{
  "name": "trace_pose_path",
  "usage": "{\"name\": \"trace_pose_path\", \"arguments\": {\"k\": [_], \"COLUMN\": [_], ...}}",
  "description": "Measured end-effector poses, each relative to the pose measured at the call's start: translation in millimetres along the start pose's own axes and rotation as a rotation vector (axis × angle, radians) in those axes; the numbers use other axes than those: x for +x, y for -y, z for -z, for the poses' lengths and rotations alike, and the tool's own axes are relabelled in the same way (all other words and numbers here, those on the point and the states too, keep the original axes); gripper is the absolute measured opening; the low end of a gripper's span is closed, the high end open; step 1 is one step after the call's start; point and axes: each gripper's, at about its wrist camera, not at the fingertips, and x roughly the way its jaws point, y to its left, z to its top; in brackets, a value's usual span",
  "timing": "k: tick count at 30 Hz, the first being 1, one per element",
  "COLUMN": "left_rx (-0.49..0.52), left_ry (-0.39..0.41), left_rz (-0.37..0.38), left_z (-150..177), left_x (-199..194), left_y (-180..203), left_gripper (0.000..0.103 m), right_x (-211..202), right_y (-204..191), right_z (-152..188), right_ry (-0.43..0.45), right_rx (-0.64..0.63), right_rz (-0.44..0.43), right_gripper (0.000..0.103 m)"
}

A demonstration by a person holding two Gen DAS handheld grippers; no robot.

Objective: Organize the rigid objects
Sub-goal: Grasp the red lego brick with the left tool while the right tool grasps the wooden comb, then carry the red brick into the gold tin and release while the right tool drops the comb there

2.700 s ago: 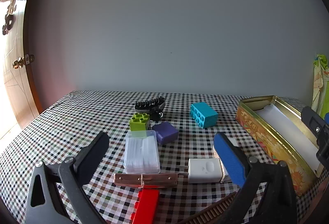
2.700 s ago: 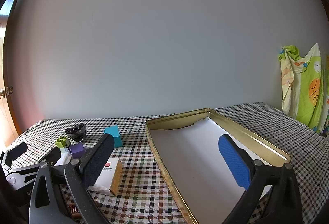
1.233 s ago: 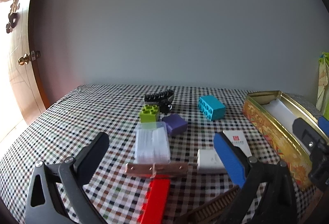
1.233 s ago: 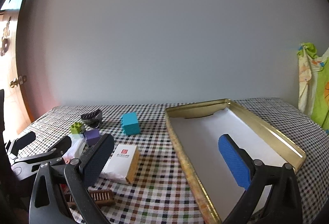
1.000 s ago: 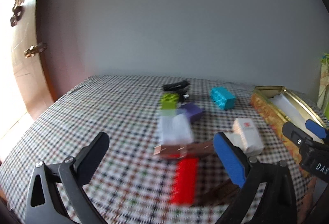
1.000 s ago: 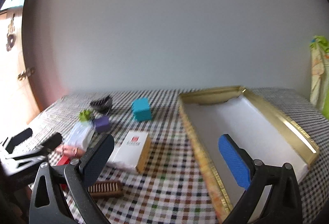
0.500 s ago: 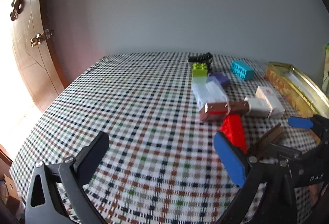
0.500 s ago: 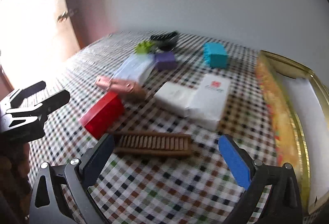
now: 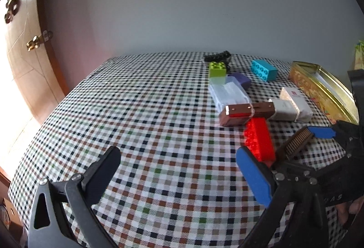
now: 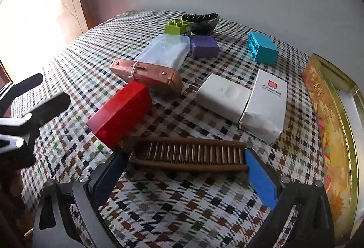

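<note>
A brown wooden comb [image 10: 188, 153] lies on the checked tablecloth, lengthwise between the fingers of my right gripper [image 10: 184, 162], which is open with its pads at the comb's two ends. Behind the comb lie a red brick [image 10: 120, 115], a copper case [image 10: 147, 74], a clear plastic box [image 10: 165, 50], a white charger [image 10: 224, 96] and a white paper box [image 10: 265, 103]. My left gripper [image 9: 177, 168] is open and empty over bare cloth, left of the red brick [image 9: 258, 139] and the comb [image 9: 295, 142]. The right gripper [image 9: 318, 143] shows at the comb there.
A gold tin [image 10: 334, 132] with a white lining stands at the right, also in the left wrist view [image 9: 323, 88]. Further back lie a green brick [image 10: 176, 26], a purple block [image 10: 203, 46], a teal brick [image 10: 262, 48] and a black bead bracelet [image 10: 202, 20]. A wooden door [image 9: 25, 61] is at the left.
Both grippers swung left, away from the tin. My right gripper dropped down and forward until its open fingers came around the comb. My left gripper drew back over bare cloth.
</note>
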Motion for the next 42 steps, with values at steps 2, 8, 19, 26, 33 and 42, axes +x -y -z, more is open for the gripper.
{"name": "trace_pose_path", "arguments": {"k": [2,8,19,26,33,42], "left_rx": [0.007,0.028,0.07,0.068,0.061,0.088], "left_ry": [-0.006,-0.028,-0.186,-0.18,-0.089,0.052], "left_rz": [0.025,0.119,0.159,0.189,0.194,0.234], "left_z": [-2.6,-11.1,-20.2,-19.5,-19.8,-32.8], "left_x": [1.1,7.5,54.2,54.2,33.3,-6.1], "left_y": [3.6,21.9,64.7,69.4,62.8,77.7], "left_gripper": [0.103,0.103,0.074,0.024,0.021,0.021], "right_x": [-2.4,-22.8,-76.1,-77.0,-90.1,-120.9], "right_y": [7.1,27.2,57.5,54.3,61.4,90.9], "right_z": [-0.7,5.5,13.0,14.8,16.4,22.7], "right_ry": [0.012,0.079,0.33,0.371,0.431,0.552], "right_rx": [0.023,0.068,0.088,0.073,0.096,0.172], "right_rz": [-0.029,0.011,0.174,0.205,0.187,0.203], "right_gripper": [0.102,0.101,0.102,0.102,0.102,0.102]}}
